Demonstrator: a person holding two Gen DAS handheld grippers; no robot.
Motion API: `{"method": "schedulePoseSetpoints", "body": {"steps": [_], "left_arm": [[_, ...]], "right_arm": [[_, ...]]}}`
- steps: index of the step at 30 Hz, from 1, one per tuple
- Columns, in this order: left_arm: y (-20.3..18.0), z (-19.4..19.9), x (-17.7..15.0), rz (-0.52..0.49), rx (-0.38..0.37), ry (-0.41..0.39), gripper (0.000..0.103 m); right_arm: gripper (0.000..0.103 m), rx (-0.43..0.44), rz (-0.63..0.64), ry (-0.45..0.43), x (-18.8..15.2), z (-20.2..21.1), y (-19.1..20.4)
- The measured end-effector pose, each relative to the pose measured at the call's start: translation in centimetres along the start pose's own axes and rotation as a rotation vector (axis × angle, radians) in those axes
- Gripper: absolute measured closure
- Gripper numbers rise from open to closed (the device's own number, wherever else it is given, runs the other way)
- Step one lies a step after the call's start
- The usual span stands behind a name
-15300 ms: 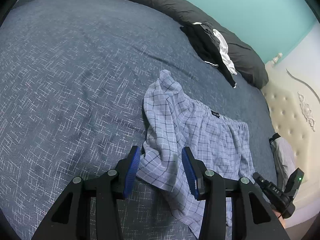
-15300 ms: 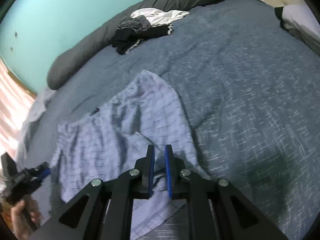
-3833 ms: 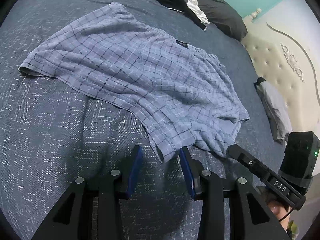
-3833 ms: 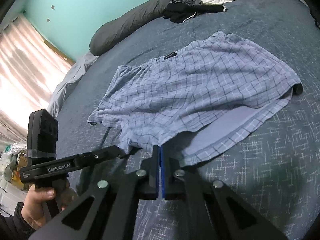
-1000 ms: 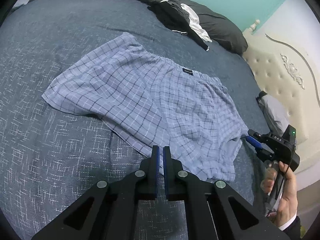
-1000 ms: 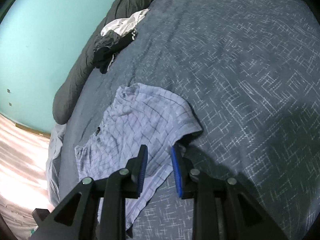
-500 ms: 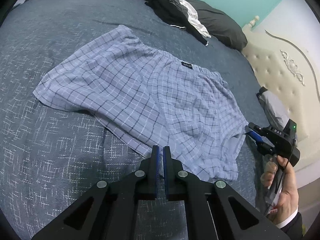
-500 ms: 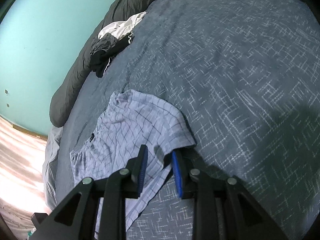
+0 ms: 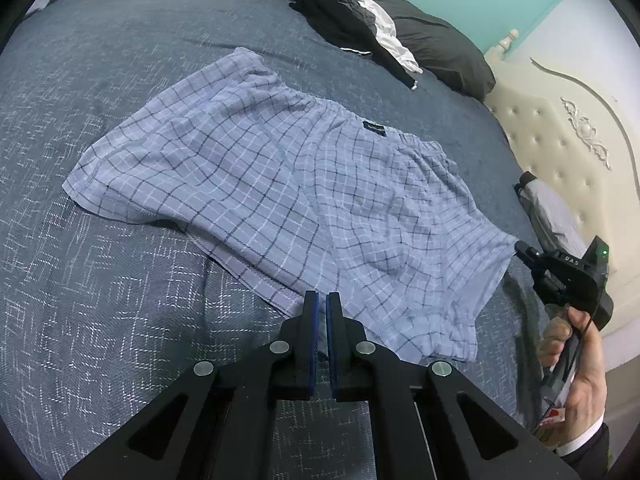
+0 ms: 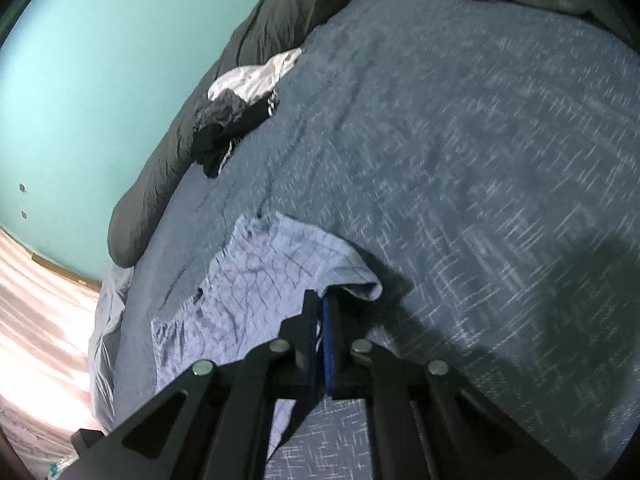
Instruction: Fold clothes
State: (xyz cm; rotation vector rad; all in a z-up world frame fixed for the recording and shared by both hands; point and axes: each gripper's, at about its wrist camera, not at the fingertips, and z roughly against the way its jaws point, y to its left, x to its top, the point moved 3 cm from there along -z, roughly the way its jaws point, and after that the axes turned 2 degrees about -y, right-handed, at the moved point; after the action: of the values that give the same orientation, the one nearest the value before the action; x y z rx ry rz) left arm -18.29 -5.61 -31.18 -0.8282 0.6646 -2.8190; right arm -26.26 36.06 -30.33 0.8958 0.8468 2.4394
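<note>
Right wrist: right claw [image 10: 322,308] pinches shorts [image 10: 256,280].

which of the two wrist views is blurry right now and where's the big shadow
Right wrist view: motion-smeared, the bedspread weave streaked, and a dark shadow lies on it right of the right gripper. Left wrist view: sharp, the plaid shorts checks crisp, only fisheye bending at the edges.

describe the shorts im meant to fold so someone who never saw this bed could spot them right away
Start at the big dark blue bedspread that fills the view. Spread flat near its middle, in front of the long dark grey pillow, lie the plaid shorts. They are pale blue-grey with a dark check and a small dark waistband label, unlike the crumpled black and white clothes pile against the pillow.
</note>
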Motion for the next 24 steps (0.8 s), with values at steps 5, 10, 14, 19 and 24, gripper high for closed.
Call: {"method": "schedulePoseSetpoints", "body": {"steps": [5, 10, 14, 19, 24], "left_arm": [[-0.1, -0.2, -0.2, -0.007, 0.003, 0.006, 0.099], [0.0, -0.3, -0.2, -0.006, 0.004, 0.01, 0.099], [0.0, -0.3, -0.1, -0.006, 0.003, 0.011, 0.099], [0.0, -0.2, 0.0, -0.004, 0.003, 0.006, 0.099], [-0.2, -0.3, 0.0, -0.005, 0.004, 0.007, 0.099]], "right_arm": [[0.1, -0.006, -0.019, 0.002, 0.1, -0.1, -0.5], [0.1, -0.037, -0.047, 0.041, -0.3, -1.3, -2.1], [0.098, -0.046, -0.089, 0.057, -0.3, -1.6, -2.9], [0.096, -0.097, -0.068, 0.014, -0.3, -0.1, -2.3], [0.091, -0.058, -0.038, 0.011, -1.0, 0.9, -0.5]]}}
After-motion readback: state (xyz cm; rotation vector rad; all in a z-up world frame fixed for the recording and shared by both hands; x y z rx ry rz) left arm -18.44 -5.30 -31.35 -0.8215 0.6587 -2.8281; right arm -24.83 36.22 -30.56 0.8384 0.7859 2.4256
